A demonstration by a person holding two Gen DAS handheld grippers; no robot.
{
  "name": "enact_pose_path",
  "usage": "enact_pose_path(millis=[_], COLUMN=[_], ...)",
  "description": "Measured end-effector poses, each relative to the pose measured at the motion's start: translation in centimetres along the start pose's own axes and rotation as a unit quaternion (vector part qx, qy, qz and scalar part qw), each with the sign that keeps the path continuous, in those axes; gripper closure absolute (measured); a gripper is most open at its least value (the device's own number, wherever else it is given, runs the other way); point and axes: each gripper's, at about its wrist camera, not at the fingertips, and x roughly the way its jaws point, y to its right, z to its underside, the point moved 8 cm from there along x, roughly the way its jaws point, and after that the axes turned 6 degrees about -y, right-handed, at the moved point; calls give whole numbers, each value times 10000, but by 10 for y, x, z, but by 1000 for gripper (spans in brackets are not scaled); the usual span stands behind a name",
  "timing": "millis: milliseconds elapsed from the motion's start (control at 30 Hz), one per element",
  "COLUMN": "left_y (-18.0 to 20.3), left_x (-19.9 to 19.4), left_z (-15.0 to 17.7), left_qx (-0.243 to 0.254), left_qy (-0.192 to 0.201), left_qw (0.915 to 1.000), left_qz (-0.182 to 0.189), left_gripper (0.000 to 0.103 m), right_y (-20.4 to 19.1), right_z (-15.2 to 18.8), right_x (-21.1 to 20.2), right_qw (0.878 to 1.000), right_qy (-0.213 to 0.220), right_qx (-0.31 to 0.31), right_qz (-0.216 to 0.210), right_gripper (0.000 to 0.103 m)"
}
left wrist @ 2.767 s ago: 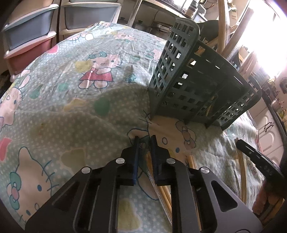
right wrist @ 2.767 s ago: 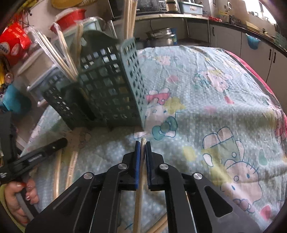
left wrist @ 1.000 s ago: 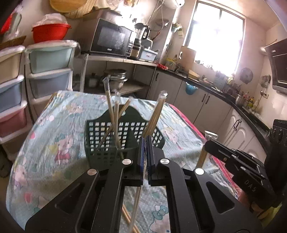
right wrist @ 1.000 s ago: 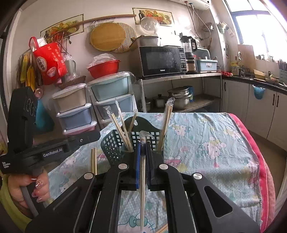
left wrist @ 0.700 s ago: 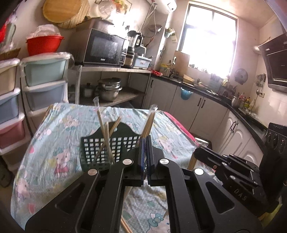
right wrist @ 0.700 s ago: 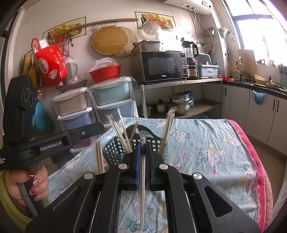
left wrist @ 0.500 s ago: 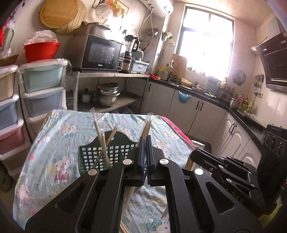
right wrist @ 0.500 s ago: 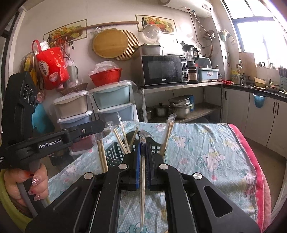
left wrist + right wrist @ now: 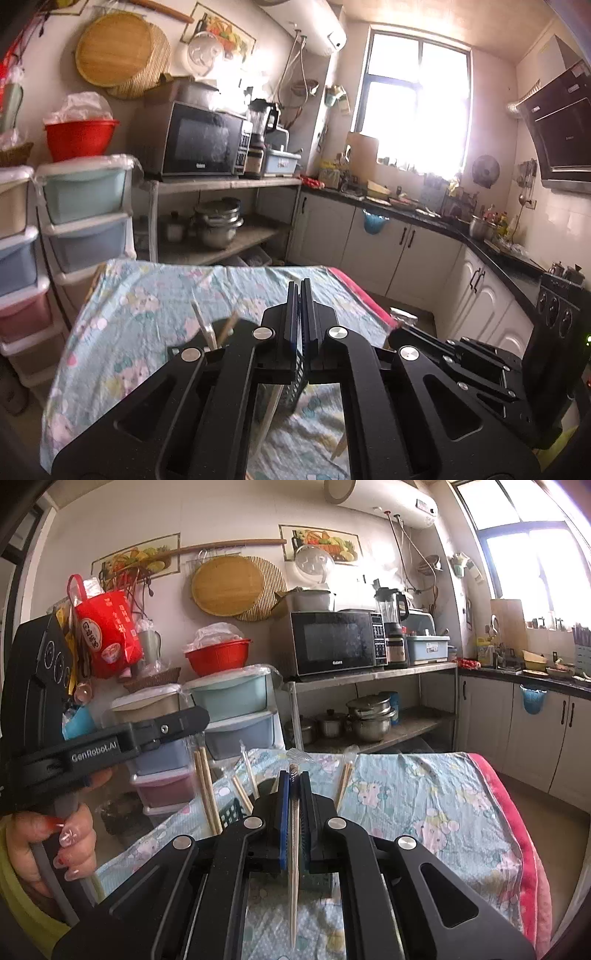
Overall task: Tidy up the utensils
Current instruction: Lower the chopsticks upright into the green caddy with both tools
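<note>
Two grippers: both being carried above the cloth-covered surface (image 9: 436,797), each pinched down on chopsticks.
Left gripper (image 9: 300,291): fingers standing nearly touching; a wrapped chopstick pair (image 9: 271,410) is hanging below them, and in the right wrist view its upper ends (image 9: 207,786) are sticking up beneath the tool, so it is being held.
Right gripper (image 9: 294,786): fingers closing tightly on a wrapped chopstick (image 9: 294,856), which is running upright through the gap, wrapper tip poking out above and point hanging below.
Holding hand (image 9: 55,845): wrapping the handle of the left tool at the near left of the right wrist view.
Green basket (image 9: 231,814): sitting on the surface just beyond and below both grippers, mostly hidden by their bodies; several chopsticks (image 9: 245,771) are already standing in it, leaning left and right.
Change over the last second: both tools have been rising, the left more; the basket, which was filling the middle of each view, is now dropping under the fingers, and more of the far shelves is showing.
Meaning for the task: both loads are probably now high enough to clear the rim, so lowering them point-first into the basket is likely the step coming up.
Risk: thin sticks may be swinging and catching the mesh wall.
</note>
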Motion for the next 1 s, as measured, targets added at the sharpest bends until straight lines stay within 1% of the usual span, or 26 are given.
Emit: enact_pose_path(millis=[333, 600, 767, 1000], left_y=[-11, -24, -36, -55], left_x=[-11, -19, -14, -3], left_z=[-35, -59, -69, -74], left_qx=[76, 90, 32, -147], left_qy=[350, 702, 714, 644], left_qw=[9991, 9963, 9953, 9950], left_qz=[-246, -492, -648, -753], left_gripper=[102, 102, 103, 102], right_y=[-2, -4, -7, -8], right_z=[-26, -47, -64, -87], right_x=[1, 8, 16, 27], right_qw=[9997, 9992, 9987, 9983], right_qy=[228, 340, 418, 508], right_qx=[-95, -205, -269, -291], right_qz=[-23, 30, 51, 70], right_gripper=[97, 97, 97, 97])
